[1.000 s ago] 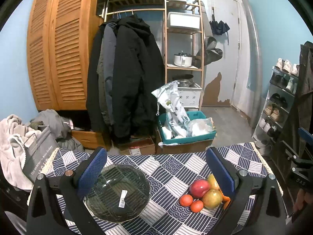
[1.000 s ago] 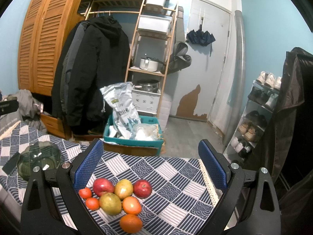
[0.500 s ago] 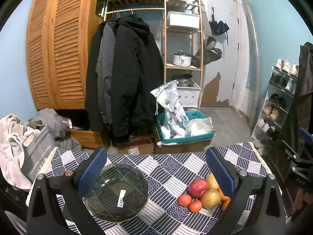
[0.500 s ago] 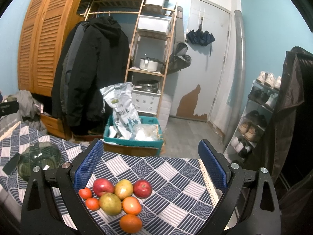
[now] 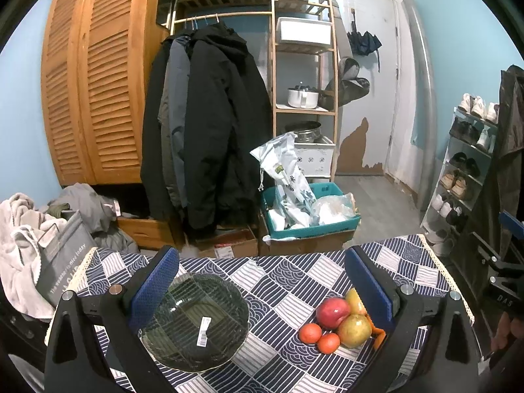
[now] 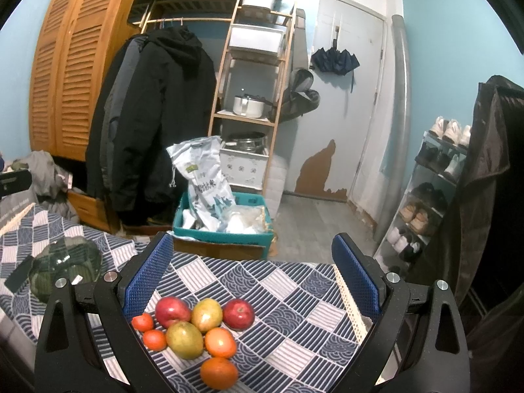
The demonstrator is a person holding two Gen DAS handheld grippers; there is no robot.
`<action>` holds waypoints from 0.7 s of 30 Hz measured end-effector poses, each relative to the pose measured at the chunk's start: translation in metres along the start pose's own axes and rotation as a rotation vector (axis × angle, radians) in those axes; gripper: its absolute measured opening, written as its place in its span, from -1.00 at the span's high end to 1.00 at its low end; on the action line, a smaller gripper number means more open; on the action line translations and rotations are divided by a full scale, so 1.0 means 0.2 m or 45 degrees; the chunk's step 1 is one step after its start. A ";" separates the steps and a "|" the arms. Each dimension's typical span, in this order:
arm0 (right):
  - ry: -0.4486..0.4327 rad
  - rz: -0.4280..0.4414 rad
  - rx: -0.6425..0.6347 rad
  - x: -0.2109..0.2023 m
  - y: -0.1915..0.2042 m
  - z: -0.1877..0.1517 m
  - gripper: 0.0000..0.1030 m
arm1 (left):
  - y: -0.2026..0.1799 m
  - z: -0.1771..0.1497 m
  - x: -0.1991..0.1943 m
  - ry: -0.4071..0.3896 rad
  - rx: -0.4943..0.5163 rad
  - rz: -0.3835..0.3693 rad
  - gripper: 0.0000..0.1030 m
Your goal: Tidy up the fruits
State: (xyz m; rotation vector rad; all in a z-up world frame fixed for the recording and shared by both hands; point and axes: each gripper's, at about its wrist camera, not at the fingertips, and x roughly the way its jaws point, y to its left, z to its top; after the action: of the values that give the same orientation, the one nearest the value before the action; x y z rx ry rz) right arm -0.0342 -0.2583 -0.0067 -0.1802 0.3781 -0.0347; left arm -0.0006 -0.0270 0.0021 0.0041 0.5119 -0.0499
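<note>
Centrally, a cluster of fruit (image 6: 196,330) lies on the blue-and-white patterned tablecloth (image 6: 294,298): two red apples (image 6: 172,308), two yellow-green mangoes (image 6: 184,339), two small tangerines (image 6: 142,322) and two larger oranges (image 6: 219,372), all touching or just beside one another. None of the pieces sits in a container. The dark ribbed glass bowl (image 5: 196,321), bearing a white label, stands on the same cloth, apart from the fruit to its left, and holds nothing.

Right gripper (image 6: 252,275): jaws spread wide and holding nothing, raised above the cloth, with the fruit lying between and below its blue-padded fingers (image 6: 149,275); the tangerines lie nearest its left finger.

Left gripper (image 5: 262,288): likewise spread wide and empty, framing the glass bowl by its left finger and the fruit by its right finger, which hides part of the cluster.

Beyond the table edge, a teal crate (image 6: 226,229) on the floor contains a printed rice sack (image 6: 201,180) and clear plastic bags. Behind it hang dark coats (image 5: 209,124), beside a wooden shelf (image 5: 304,75) carrying white bins and a white pot.
</note>
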 end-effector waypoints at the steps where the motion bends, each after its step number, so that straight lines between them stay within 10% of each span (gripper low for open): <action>1: 0.004 -0.002 0.003 0.00 -0.01 0.00 -0.86 | 0.00 0.00 0.00 0.002 0.002 -0.001 -0.98; 21: 0.261 0.037 -0.017 0.20 -0.02 -0.18 -0.86 | -0.02 -0.20 0.29 0.241 0.022 -0.083 -0.98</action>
State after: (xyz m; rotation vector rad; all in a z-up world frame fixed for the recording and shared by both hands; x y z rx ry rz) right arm -0.0098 -0.2707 -0.0539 -0.1849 0.5850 -0.0222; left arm 0.0311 -0.0339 -0.0607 0.0091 0.7011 -0.1187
